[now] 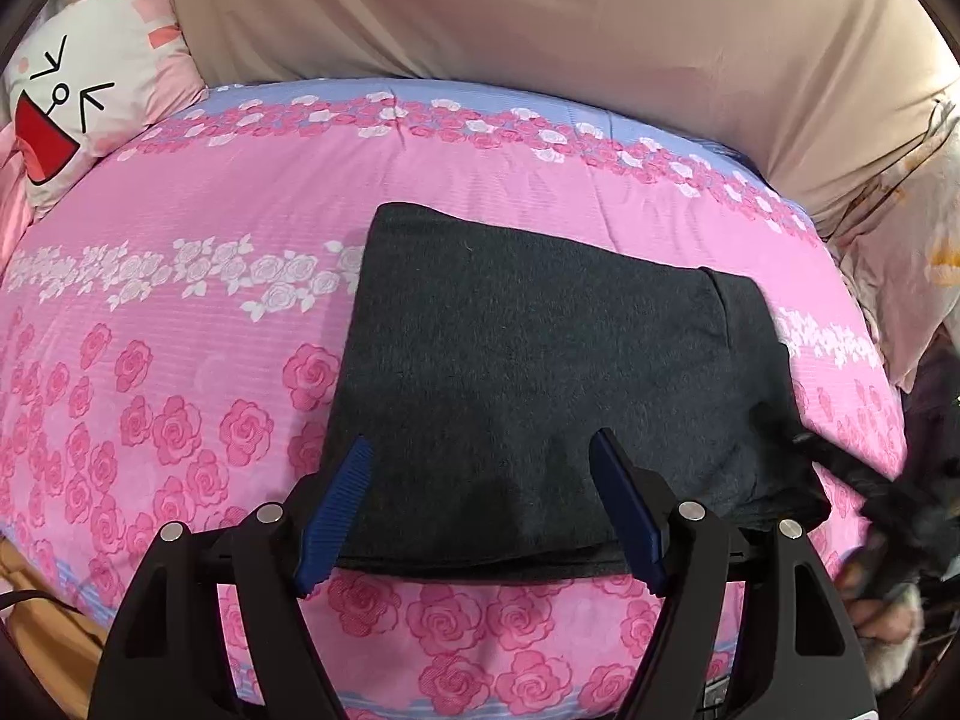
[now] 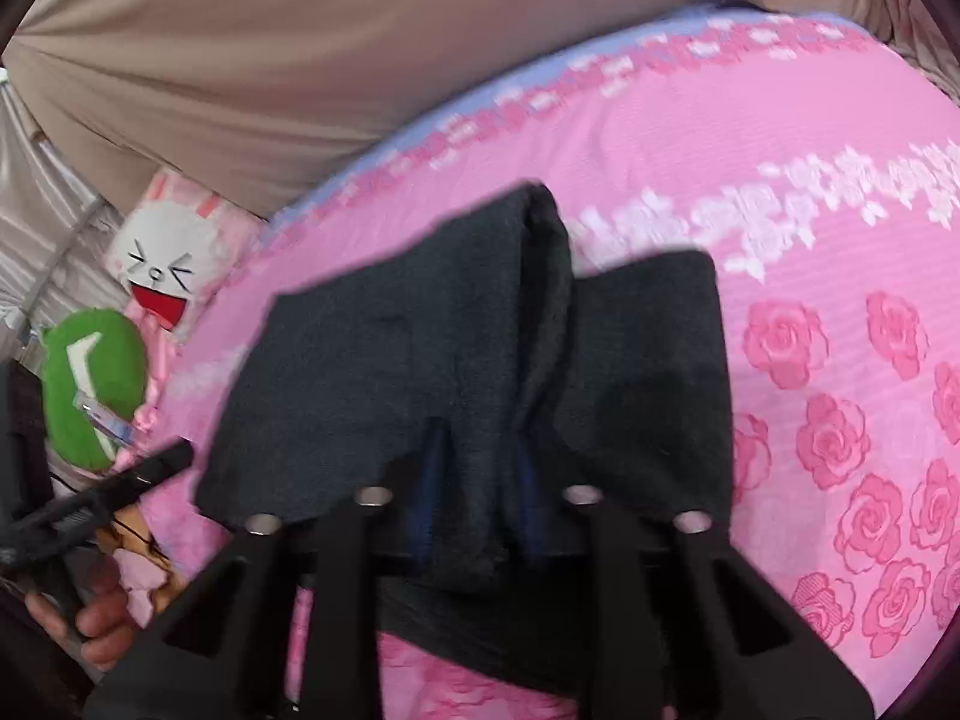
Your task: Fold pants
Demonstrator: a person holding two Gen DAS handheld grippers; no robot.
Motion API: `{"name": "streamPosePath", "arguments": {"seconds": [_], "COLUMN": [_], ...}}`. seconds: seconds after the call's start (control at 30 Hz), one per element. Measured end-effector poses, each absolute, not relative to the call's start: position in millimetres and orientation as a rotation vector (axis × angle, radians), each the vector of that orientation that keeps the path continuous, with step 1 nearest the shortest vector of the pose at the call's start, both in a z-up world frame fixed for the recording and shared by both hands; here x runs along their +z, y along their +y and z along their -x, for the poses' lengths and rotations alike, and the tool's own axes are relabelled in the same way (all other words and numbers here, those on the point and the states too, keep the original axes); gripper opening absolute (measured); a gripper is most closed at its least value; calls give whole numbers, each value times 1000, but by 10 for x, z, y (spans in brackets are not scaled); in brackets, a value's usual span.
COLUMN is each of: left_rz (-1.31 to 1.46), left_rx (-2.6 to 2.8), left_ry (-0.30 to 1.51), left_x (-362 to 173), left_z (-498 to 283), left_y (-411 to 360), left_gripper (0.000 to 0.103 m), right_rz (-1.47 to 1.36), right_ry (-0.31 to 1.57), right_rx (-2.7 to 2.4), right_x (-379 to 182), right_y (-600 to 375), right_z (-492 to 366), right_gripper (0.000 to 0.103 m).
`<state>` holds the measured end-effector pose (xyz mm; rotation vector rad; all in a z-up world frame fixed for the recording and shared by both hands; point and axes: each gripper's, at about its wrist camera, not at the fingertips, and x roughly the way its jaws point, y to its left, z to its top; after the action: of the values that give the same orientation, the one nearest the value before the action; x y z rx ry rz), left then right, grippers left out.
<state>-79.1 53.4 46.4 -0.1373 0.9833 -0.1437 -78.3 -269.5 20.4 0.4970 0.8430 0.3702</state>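
Observation:
The dark grey pants (image 1: 540, 372) lie folded into a flat block on the pink rose-print bed cover (image 1: 180, 228). My left gripper (image 1: 483, 462) is open, its blue-padded fingers spread over the near edge of the pants and holding nothing. My right gripper (image 2: 480, 450) is shut on a fold of the pants (image 2: 456, 324) and lifts that layer, which drapes over and hides the blue pads. The right gripper also shows blurred at the right edge of the left wrist view (image 1: 864, 480).
A white rabbit cushion (image 1: 78, 96) lies at the bed's far left corner; it also shows in the right wrist view (image 2: 162, 258) beside a green plush toy (image 2: 90, 384). A beige curtain (image 1: 540, 18) hangs behind the bed. Bedding is piled at the right (image 1: 912, 228).

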Motion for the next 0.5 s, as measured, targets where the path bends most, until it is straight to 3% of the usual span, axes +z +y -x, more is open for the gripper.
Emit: {"name": "streamPosePath", "arguments": {"seconds": [0.13,0.27,0.3,0.37,0.5], "left_rz": [171,167,171,168,95], "left_rx": [-153,-148,-150,-155,-132], "left_ry": [954,974,998,1020,987], "left_x": [552,430,368,311,293], "left_z": [824,767,738,727,785], "left_y": [623,592,571,543,447], "left_gripper": [76,78,78,78,78], "right_rz": [-424,-299,-362,-452,-323], "right_ry": [743,955,934,878,729], "right_rx": [362,134,131,143,180], "right_x": [691,2,-69,78,641], "right_y": [-2743,-2871,-2950,-3031,-2788], "right_z": [1130,1000,1021,1100,1062], "right_gripper": [16,25,29,28,28]}}
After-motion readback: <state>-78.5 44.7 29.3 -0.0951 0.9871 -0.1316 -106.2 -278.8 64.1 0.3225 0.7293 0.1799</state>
